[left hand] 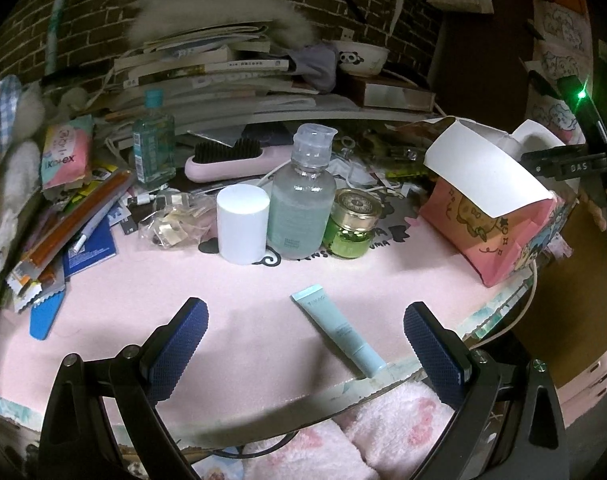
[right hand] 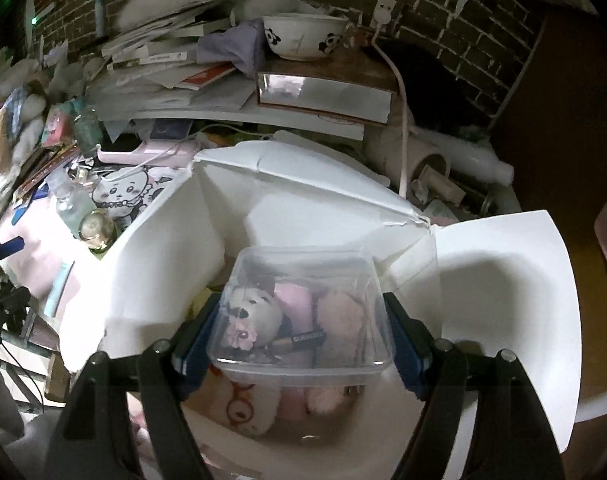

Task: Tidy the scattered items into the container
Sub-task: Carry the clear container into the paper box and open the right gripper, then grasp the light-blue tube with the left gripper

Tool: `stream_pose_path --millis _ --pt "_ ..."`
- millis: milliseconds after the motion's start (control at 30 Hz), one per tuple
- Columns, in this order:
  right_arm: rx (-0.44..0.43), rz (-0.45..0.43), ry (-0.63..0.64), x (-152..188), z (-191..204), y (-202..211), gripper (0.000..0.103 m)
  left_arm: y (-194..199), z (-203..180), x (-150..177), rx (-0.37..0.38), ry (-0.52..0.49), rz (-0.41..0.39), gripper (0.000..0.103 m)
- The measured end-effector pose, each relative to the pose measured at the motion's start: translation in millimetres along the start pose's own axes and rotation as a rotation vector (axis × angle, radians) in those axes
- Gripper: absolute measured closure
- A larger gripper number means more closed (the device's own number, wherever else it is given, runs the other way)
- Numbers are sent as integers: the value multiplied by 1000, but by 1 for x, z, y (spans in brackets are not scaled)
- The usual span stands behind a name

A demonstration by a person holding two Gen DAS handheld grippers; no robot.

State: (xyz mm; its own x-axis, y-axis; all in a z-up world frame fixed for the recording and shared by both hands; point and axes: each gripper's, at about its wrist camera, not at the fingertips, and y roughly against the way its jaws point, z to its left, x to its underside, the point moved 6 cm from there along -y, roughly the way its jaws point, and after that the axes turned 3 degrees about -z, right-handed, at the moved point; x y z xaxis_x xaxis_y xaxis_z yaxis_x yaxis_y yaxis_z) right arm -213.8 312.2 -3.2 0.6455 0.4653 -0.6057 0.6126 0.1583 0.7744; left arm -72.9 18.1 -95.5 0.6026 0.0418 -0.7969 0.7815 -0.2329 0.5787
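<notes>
Right gripper point(right hand: 301, 344): we see its jaws wide, flanking a clear plastic box point(right hand: 303, 312); whether the pads press it we cannot tell.
Box: sits between our fingers, inside the white-lined container point(right hand: 151, 264) below us.
Left gripper point(left hand: 305, 344): jaws apart, empty, angled down over the pink mat point(left hand: 151, 276).
Tube point(left hand: 337, 330): lies between its fingers, untouched.
Bottles point(left hand: 299, 200): farther ahead.

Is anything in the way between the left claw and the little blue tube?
Nothing visible. The blue tube lies on bare pink mat just ahead of the open left gripper; the clear bottle stands farther back.
</notes>
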Motion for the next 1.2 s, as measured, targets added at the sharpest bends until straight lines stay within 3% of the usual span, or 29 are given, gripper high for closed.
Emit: stream_pose_path --millis 600,767,900,1000,1033,1133,1200 --pt "-21 -9 -36 -1 7 22 17 -4 -6 4 20 -6 16 5" --pt "-159 -155 -86 -11 32 54 15 -10 -11 8 39 -1 20 5" --pt "-354 -273 -75 -13 79 75 8 -13 -18 12 49 -10 24 5" --pt "-438 -328 -28 -10 116 81 8 -17 -21 16 53 -10 28 6" --pt "-458 -342 -18 -8 127 82 8 -18 -22 17 53 -11 25 8" --pt "-517 -359 -20 -2 154 79 8 -26 -27 21 40 -36 34 43" --pt "-569 -353 -47 4 166 73 8 -30 -30 23 -9 -98 25 50"
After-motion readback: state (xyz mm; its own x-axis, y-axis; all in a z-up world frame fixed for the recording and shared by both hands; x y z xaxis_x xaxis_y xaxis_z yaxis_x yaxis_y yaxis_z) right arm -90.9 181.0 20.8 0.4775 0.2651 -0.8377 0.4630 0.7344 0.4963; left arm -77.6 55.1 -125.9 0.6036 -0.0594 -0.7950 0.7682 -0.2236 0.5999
